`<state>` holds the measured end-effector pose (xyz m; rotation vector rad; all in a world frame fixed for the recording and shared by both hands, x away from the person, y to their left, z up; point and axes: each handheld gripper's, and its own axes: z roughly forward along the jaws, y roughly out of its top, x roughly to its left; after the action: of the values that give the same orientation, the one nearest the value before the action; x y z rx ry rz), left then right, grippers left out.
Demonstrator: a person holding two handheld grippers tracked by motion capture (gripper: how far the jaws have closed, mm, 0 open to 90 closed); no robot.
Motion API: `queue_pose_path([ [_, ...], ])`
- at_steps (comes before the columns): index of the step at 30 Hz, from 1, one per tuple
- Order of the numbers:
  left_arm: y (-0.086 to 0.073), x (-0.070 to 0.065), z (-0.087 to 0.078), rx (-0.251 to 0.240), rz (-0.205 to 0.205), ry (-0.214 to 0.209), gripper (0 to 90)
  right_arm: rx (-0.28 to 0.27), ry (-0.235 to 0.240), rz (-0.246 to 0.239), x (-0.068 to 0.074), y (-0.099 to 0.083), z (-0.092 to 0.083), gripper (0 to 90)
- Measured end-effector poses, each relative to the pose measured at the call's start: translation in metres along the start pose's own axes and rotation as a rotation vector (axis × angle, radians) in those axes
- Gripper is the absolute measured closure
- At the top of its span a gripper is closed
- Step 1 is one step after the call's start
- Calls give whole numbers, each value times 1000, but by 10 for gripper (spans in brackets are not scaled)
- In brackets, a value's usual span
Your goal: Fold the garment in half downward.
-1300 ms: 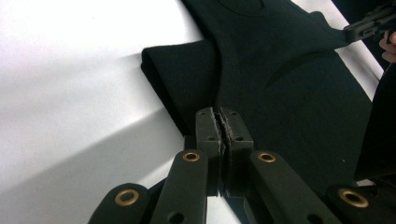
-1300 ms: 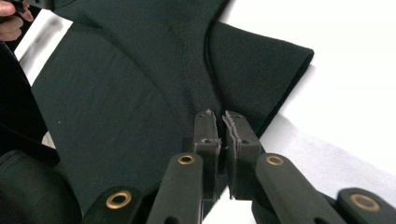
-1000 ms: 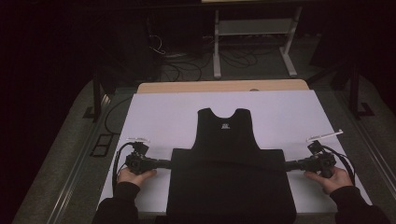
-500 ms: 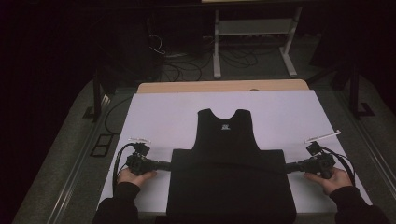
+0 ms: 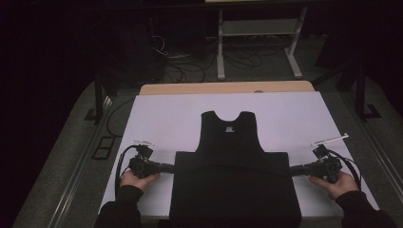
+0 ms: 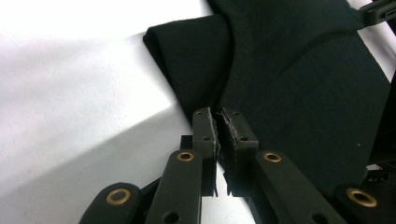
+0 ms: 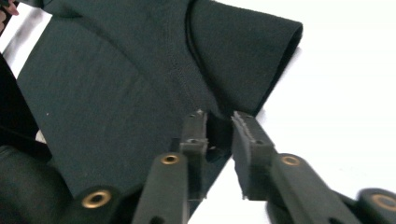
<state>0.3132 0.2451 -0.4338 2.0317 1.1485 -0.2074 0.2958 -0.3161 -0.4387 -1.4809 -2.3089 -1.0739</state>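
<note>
The table carried a black shirt, folded so that its lower half lay doubled over the near part, the neck end pointing away from the person. The left gripper stood at the fold's left edge and the right gripper at its right edge. The left jaws had just opened a little, with only a thin slit between the pads at the cloth edge. The right jaws had just opened more, spread, a bit of cloth still between them but not pressed. The risk, I think, was uneven letting go: if one side freed first and a hand then pulled away, the cloth could catch on a pad and drag the fold crooked.
</note>
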Motion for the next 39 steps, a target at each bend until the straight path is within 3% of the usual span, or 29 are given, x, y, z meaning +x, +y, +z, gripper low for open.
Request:
queue_pose_path([
  [1,0,0,-1,-3,4,5,761,-22,-12,-6,1,-1,-2,603],
  [3,1,-1,-1,-2,5,10,710,-31,-14,-13,1,-1,-3,576],
  [4,2,-1,-1,-5,2,8,600,-52,-24,-18,1,-1,-5,517],
  [8,2,-1,-2,-17,6,-1,510,-76,-34,-26,2,0,-7,438],
  [9,3,-2,-3,-24,9,4,457,-94,-39,-32,2,0,-8,380],
  [11,4,-2,-5,-42,13,15,430,-106,-42,-40,2,1,-9,354],
  [13,4,-2,-7,-74,22,22,381,-133,-58,-56,3,3,-11,249],
  [17,6,-2,-11,-111,27,31,321,-153,-79,-95,4,5,-13,142],
  [21,9,-1,-13,-123,34,43,260,-180,-72,-106,4,8,-16,128],
  [24,12,-1,-14,-142,36,32,191,-220,-108,-112,6,13,-19,2],
  [30,19,-1,-16,-167,43,48,103,-273,-139,-138,8,20,-23,0],
  [32,21,1,-15,-158,31,47,12,-285,-143,-142,8,22,-22,0],
  [39,30,0,-14,-149,64,58,0,-287,-137,-151,8,30,-22,0],
])
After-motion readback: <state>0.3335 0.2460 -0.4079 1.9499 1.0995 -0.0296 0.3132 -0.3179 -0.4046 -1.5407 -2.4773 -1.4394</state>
